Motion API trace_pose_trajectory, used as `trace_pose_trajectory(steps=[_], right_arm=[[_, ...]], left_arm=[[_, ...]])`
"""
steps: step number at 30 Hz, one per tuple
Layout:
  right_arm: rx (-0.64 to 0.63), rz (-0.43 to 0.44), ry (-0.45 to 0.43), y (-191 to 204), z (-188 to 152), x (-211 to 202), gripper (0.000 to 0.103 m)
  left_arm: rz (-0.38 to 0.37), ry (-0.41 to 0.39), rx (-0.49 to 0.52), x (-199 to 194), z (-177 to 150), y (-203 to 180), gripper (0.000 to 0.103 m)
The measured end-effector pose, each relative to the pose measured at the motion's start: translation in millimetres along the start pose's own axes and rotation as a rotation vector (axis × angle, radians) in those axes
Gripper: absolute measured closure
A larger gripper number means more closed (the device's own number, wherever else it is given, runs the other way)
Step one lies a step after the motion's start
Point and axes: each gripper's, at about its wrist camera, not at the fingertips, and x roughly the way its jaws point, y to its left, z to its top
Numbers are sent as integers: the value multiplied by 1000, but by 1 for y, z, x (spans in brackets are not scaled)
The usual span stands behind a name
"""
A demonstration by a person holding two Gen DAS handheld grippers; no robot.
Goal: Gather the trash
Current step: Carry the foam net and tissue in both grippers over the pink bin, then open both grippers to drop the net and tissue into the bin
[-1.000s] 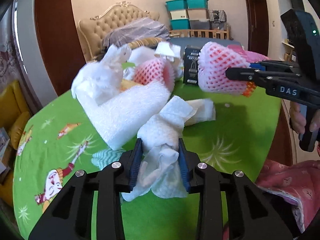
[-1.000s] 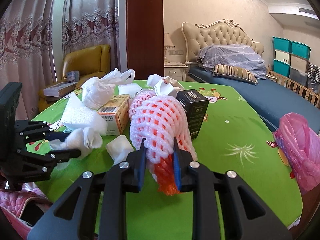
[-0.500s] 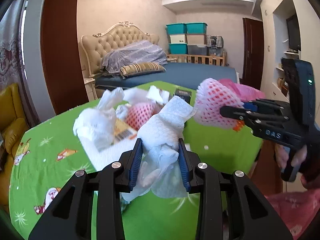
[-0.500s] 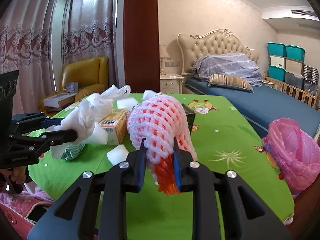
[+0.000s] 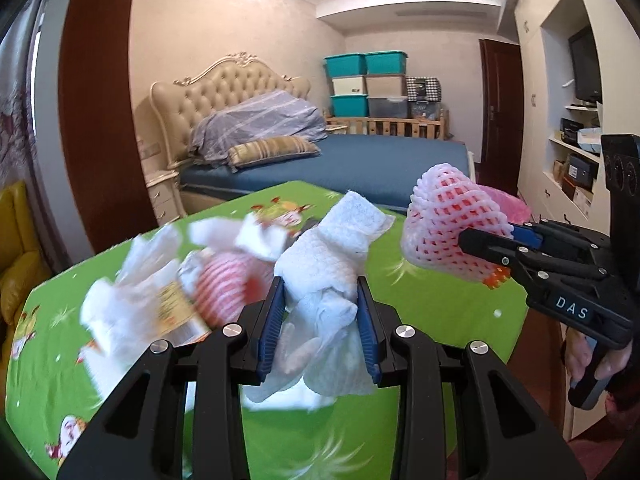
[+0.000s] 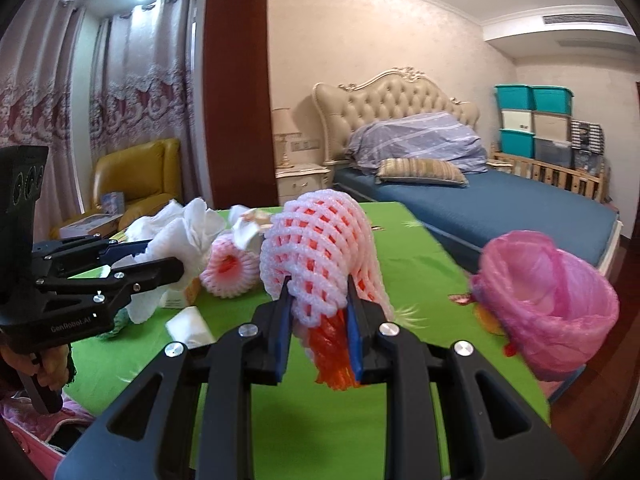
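1. The left claw (image 5: 320, 316) is clamped on a crumpled white paper towel (image 5: 332, 264). A second ago that wad hung low over the tabletop (image 5: 432, 304) among the litter; now it rides clear above the green cloth, with loose ends hanging below the pads.

2. The right claw (image 6: 318, 312) pinches a pink foam fruit net (image 6: 320, 248) with an orange net tucked inside and trailing out at the bottom. It too has risen and swung away from the pile since a moment earlier.

3. Both views have tilted up. The bed (image 5: 340, 160) and the far wall now fill more of each picture, and the tabletop less, so both hands appear to be carrying their loads off together.

4. The pink trash bag (image 6: 548, 304) sits open at the right-hand edge of the tabletop, near the foam net and to its right in the right wrist view. It looks like the likely drop point, with the net closer to it than the towel.

5. Litter remains on the tabletop: a second foam net (image 6: 230, 268), a small yellow carton (image 5: 180, 308), a folded white scrap (image 6: 190, 322), and more crumpled tissue (image 5: 120, 304). The job seems well short of done, and further trips will be needed after these two pieces go in.
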Motion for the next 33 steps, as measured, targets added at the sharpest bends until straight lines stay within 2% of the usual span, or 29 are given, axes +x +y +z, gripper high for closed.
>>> trace_pose_trajectory(steps=[8,22,24,29,33], right_arm=[[28,-112,-22,-43,3,-14,80],[72,-361,-5,-158,0,-31,79],[83,-378,3,-174,2,-28,79],[92,-412,14,-210,4,-16,78],[90,-422,10,-221,4,-10,75]], left_arm=[[-59,-26,23,39,29,-46,71],[-252,51,-19,133,91,-127,70],[-286,60,-23,149,101,-137,70],[-312,70,-5,184,120,-162,70],[-331,86,-7,209,133,-174,69]])
